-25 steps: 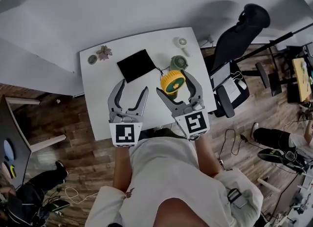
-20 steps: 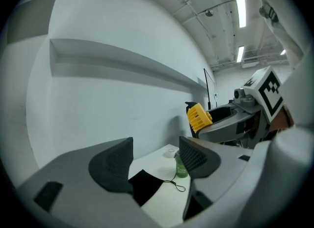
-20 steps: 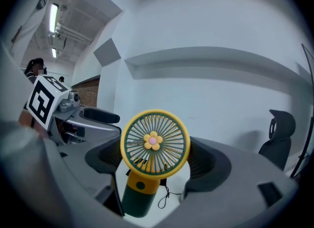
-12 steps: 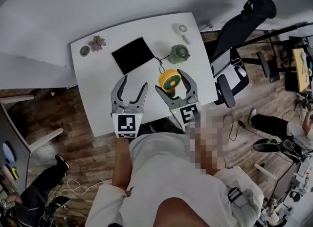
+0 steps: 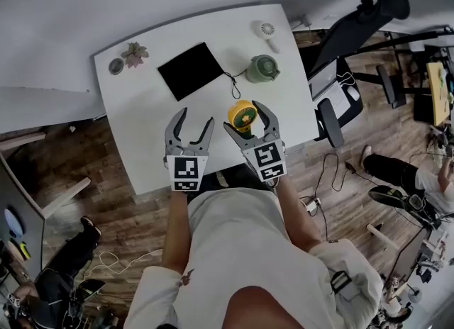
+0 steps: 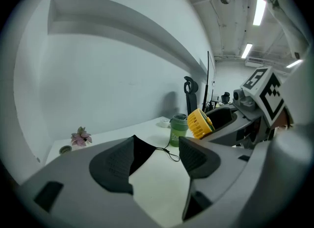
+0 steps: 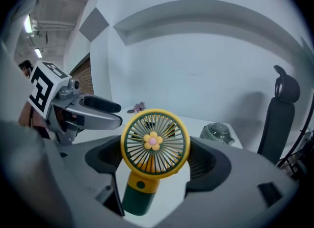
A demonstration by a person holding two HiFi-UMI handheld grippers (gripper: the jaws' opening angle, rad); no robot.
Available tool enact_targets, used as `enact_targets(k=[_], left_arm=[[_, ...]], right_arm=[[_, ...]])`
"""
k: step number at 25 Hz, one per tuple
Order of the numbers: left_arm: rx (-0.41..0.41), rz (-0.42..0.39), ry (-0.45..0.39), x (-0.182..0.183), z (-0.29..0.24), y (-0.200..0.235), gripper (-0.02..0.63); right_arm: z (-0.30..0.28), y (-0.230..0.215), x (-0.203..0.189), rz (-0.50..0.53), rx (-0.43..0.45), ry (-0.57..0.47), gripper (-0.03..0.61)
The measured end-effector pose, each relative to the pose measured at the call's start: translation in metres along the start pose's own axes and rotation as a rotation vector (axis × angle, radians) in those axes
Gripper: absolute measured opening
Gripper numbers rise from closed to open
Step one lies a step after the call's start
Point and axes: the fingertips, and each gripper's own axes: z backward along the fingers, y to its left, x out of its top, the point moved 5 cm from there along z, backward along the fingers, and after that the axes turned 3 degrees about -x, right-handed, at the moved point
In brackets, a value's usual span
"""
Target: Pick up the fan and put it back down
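A small yellow fan point(image 5: 242, 115) with a dark green handle and a flower hub sits between the jaws of my right gripper point(image 5: 242, 116), near the white table's point(image 5: 142, 129) front edge. In the right gripper view the fan point(image 7: 155, 143) faces the camera, and both pads point(image 7: 105, 156) press on the sides of its round cage. Whether its base touches the table I cannot tell. My left gripper point(image 5: 196, 116) hovers just to the left, open and empty, with bare tabletop between its pads point(image 6: 117, 160). The left gripper view shows the fan point(image 6: 198, 124) at its right.
On the table behind lie a black pouch point(image 5: 190, 71) with a cord, a green lidded jar point(image 5: 263, 69), a small white fan point(image 5: 267, 31), a pink flower point(image 5: 133, 54) and a small round dish point(image 5: 115, 66). A black office chair point(image 5: 355, 30) stands right of the table.
Both grippers have sunk toward the tabletop and drawn nearer its front edge. The fan came down with the right gripper, still held the same way.
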Motion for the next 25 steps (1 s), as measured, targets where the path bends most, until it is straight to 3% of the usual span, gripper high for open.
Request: enact_targets(k=[14, 25], left_arm=[[-0.043, 0.039, 0.155, -0.062, -0.028, -0.003, 0.282], [-0.059, 0.042, 0.252, -0.102, -0.041, -0.01, 0.282]], right_arm=[[-0.04, 0.002, -0.073, -0.028, 0.034, 0.199, 0.399], [-0.059, 0.009, -0.112, -0.049, 0.06, 0.294, 0.399]])
